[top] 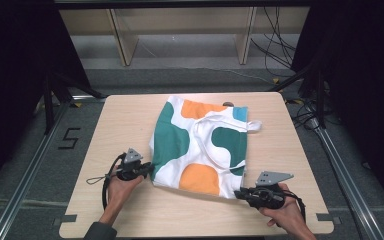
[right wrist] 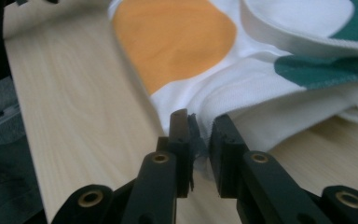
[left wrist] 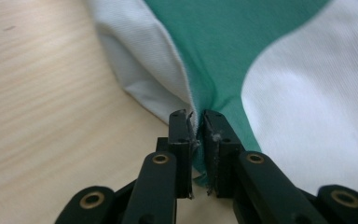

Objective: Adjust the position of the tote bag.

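In the left gripper view the two black jaws are pinching a fold of green-and-white cloth, nearly together with the fabric squeezed between the pads. In the right gripper view the jaws are standing narrow around a white corner of cloth, and the fabric seems to be caught between them.

In the high view, the left gripper is gripping the near left corner of the tote bag, while the right gripper is holding its near right corner. The bag is lying flat near the middle of the table, its white handles resting loosely on top, its far edge towards the back.

Judging from this, both near corners are secured and the grasping step is done. The bag is not yet lifted or folded, so the actual moving or folding of the cloth appears to be ahead.
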`<state>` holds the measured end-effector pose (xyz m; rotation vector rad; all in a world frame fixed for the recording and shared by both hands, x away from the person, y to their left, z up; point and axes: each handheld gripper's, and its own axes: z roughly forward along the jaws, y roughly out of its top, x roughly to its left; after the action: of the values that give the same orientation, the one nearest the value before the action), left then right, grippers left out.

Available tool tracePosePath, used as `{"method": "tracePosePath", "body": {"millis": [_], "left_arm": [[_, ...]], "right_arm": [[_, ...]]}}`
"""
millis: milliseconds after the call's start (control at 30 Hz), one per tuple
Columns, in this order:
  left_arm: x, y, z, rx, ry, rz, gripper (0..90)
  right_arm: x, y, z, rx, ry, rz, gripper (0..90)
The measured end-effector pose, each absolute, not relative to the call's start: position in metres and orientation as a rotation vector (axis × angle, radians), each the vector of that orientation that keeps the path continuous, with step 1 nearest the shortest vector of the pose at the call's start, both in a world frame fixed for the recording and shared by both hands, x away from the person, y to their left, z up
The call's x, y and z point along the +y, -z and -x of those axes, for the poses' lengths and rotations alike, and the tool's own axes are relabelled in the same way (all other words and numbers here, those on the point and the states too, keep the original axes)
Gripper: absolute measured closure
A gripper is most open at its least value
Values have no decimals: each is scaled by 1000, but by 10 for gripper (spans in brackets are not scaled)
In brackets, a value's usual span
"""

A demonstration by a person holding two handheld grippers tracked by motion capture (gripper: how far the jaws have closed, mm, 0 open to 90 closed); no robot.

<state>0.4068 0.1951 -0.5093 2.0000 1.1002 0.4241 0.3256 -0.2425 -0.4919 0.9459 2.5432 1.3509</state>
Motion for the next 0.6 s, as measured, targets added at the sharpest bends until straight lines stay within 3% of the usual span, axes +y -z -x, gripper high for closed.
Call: {"method": "tracePosePath", "body": {"millis": [300, 467, 567, 600], "left_arm": [[202, 507, -450, 1151, -474, -2012, 812], [207, 508, -480, 1170, -478, -1973, 801], [210, 508, -482, 1231, -523, -1943, 753], [212, 507, -481, 1244, -542, -1973, 700]], "right_arm": [[-195, 493, -305, 2624, -1314, -784, 816], [-164, 493, -298, 2660, -1326, -676, 868], [-144, 494, -295, 2671, -1298, -606, 875], [-138, 494, -294, 2683, -1298, -589, 875]]}}
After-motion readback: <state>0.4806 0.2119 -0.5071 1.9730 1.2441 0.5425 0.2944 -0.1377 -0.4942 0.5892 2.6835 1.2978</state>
